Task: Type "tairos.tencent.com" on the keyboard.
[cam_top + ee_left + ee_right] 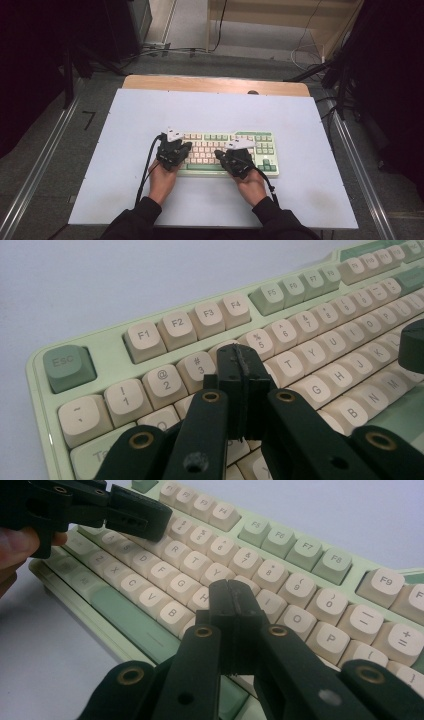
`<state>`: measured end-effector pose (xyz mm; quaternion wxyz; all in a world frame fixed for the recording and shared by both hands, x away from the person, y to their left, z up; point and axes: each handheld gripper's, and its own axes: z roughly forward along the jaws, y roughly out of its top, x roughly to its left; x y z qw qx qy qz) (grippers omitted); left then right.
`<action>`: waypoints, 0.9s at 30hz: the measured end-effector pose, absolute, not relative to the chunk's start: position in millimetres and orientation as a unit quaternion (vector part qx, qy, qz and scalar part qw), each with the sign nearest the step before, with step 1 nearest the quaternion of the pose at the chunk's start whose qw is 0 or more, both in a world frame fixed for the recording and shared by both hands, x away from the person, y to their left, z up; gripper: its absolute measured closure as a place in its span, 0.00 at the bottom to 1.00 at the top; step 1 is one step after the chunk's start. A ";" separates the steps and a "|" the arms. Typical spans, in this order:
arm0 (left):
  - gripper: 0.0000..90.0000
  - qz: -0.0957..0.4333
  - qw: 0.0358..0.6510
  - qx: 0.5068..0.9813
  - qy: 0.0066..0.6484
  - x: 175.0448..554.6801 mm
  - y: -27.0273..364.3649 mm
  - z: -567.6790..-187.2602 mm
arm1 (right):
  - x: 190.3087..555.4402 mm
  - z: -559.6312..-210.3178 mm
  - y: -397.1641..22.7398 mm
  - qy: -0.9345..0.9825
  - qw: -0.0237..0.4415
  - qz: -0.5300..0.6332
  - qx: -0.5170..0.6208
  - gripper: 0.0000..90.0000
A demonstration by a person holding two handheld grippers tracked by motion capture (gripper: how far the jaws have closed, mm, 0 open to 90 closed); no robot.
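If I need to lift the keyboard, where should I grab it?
Probably by the short ends, one gripper from each side. The keyboard lies flat on the mat, long and thin, so its top offers no hold. Both the left gripper and right gripper are shut over the keys and would have to open first.

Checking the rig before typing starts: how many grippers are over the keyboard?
2: the left gripper over the keyboard's left half, the right gripper over its middle, both with jaws shut.
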<state>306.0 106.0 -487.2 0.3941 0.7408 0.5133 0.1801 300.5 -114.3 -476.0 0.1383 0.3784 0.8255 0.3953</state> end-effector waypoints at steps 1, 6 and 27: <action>1.00 0.180 0.394 0.741 0.513 306.0 105.8 -487.4 | 300.6 -476.1 -114.3 0.826 0.138 0.395 0.378 0.97; 1.00 0.174 0.382 0.749 0.513 306.8 104.8 -487.9 | 300.4 -476.4 -113.9 0.826 0.138 0.394 0.378 0.97; 1.00 0.180 0.412 0.739 0.502 299.9 108.2 -478.9 | 298.4 -482.3 -105.2 0.837 0.133 0.386 0.364 0.97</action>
